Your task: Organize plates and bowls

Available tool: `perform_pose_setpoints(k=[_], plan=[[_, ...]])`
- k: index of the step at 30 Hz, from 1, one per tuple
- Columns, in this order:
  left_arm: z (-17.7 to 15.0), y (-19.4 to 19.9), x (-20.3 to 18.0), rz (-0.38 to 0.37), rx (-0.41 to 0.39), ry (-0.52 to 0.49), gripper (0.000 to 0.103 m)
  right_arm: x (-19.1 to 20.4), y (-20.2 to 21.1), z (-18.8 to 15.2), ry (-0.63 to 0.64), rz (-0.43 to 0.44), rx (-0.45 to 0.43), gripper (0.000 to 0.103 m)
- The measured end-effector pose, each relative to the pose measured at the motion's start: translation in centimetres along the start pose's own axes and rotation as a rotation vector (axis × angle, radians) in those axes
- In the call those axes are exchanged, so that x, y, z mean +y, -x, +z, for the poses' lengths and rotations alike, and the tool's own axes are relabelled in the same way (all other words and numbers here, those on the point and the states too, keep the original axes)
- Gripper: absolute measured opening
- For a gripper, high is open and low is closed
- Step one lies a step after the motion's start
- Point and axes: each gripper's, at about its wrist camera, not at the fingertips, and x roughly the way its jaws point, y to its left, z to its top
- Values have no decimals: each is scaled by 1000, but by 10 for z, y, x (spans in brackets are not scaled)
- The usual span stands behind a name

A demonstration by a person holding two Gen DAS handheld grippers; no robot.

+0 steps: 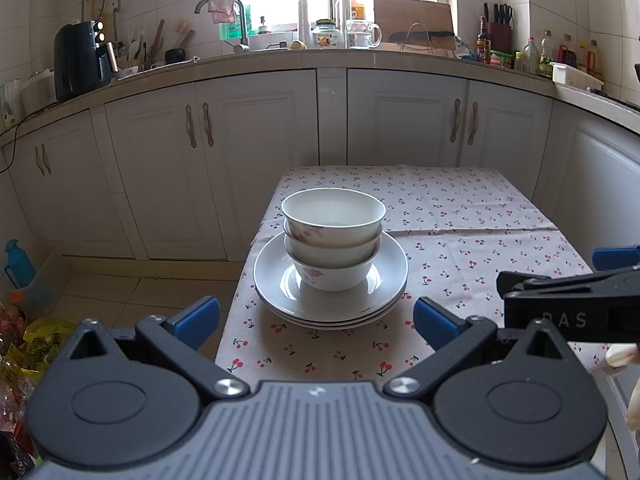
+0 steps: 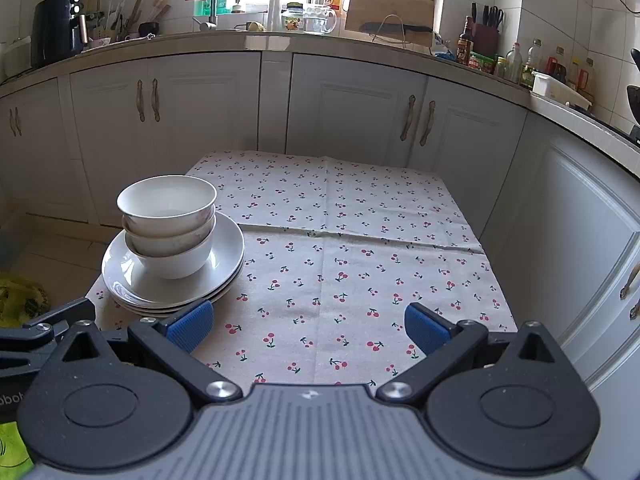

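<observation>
Three white bowls with pink flower prints are nested upright on a stack of white plates at the near left of the cherry-print table. The right wrist view has the same bowls and plates at its left. My left gripper is open just in front of the plates, its blue pads apart with nothing between them. My right gripper is open over bare cloth to the right of the stack, holding nothing. The right gripper's body juts in at the right edge of the left wrist view.
The table's cherry-print cloth stretches right and back of the stack. White cabinets and a crowded counter stand behind. The table's left edge drops to the tiled floor, where bags lie. A person's hand shows at far right.
</observation>
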Motion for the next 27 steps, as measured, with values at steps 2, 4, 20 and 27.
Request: perform_pose_setpoints(k=[2, 4, 20, 27], plan=[[0, 0, 0, 0, -1, 0, 102, -1, 0, 0, -3, 1, 1, 103], [0, 0, -1, 0, 0, 1, 102, -1, 0, 0, -2, 0, -1, 103], [0, 1, -1, 2, -1, 1, 102, -1, 0, -1, -1, -10, -5, 103], [0, 1, -1, 2, -2, 1, 102, -1, 1, 0, 0, -11, -5, 103]])
